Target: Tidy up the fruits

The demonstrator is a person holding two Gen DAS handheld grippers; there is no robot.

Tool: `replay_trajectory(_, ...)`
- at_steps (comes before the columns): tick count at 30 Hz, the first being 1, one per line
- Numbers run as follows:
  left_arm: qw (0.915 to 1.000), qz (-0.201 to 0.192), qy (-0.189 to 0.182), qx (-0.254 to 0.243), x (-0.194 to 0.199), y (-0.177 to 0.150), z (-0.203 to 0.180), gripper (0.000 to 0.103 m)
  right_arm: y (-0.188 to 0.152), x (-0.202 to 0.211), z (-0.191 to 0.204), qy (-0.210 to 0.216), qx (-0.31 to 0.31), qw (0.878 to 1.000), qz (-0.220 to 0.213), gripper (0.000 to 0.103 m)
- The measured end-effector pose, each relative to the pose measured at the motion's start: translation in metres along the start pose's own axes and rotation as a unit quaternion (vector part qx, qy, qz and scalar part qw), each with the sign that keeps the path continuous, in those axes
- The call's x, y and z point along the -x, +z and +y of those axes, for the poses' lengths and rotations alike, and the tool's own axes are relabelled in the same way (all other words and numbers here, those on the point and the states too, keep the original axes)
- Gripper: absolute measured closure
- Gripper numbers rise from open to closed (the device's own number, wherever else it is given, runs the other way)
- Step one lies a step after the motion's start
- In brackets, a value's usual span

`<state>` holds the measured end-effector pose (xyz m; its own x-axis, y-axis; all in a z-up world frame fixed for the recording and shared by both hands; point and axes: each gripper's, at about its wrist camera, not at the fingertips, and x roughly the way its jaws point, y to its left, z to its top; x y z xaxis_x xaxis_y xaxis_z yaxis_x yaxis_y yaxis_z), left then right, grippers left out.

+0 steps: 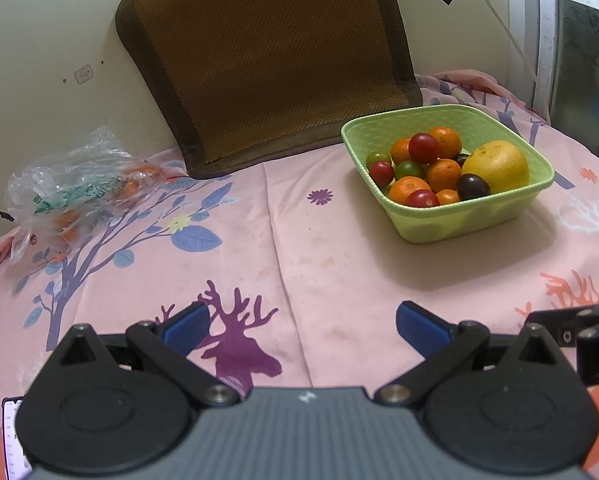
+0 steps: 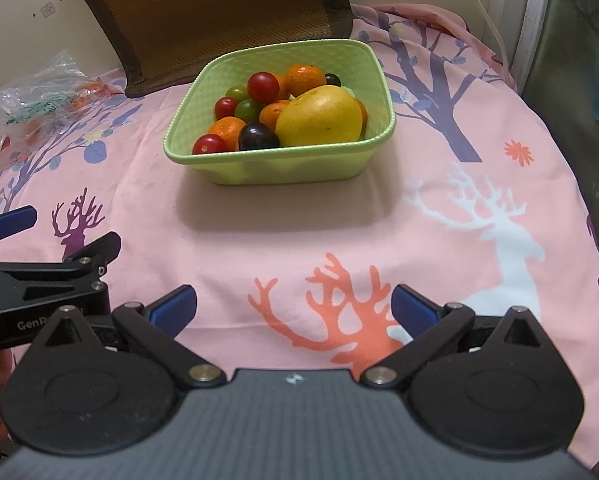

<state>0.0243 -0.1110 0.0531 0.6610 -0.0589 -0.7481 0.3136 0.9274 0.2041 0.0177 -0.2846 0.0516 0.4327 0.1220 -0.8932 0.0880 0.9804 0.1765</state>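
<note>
A light green basket (image 1: pixel 451 224) (image 2: pixel 283 166) stands on the pink cloth and holds a big yellow fruit (image 1: pixel 495 166) (image 2: pixel 319 116), several small oranges (image 1: pixel 443 174) (image 2: pixel 305 78), red tomatoes (image 1: pixel 423 148) (image 2: pixel 262 87), green ones (image 2: pixel 246 109) and a dark plum (image 1: pixel 473 186) (image 2: pixel 258 137). My left gripper (image 1: pixel 301 326) is open and empty, low over the cloth, well short and left of the basket. My right gripper (image 2: pixel 293 308) is open and empty too, in front of the basket. Its black side (image 1: pixel 579 332) shows at the left wrist view's right edge.
A clear plastic bag (image 1: pixel 75 188) (image 2: pixel 39 100) with a few oranges inside lies at the far left by the wall. A brown woven cushion (image 1: pixel 267 56) (image 2: pixel 207 8) leans against the wall behind the basket. The pink patterned tablecloth (image 1: pixel 339 272) (image 2: pixel 439 240) lies between the grippers and the basket.
</note>
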Motion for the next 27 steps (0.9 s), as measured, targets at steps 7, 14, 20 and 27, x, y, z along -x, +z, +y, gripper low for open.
replay_trajectory(7,0.9999,-0.008,0.006,-0.003,0.006,0.000,-0.001,0.000,-0.002,0.003,0.002,0.004,0.001,1.000,-0.003,0.000)
replay_trajectory(14,0.9999,-0.012,0.009,-0.007,0.008,0.000,-0.003,0.000,-0.003,0.005,0.002,0.010,-0.004,1.000,-0.003,0.000)
replay_trajectory(20,0.9999,-0.009,0.008,-0.007,0.009,-0.001,-0.008,0.000,-0.006,0.009,-0.001,0.025,-0.016,1.000,-0.010,0.000)
replay_trajectory(27,1.0000,-0.007,0.000,-0.002,0.008,-0.002,-0.006,0.000,-0.008,0.012,-0.003,0.024,-0.012,1.000,-0.017,0.000)
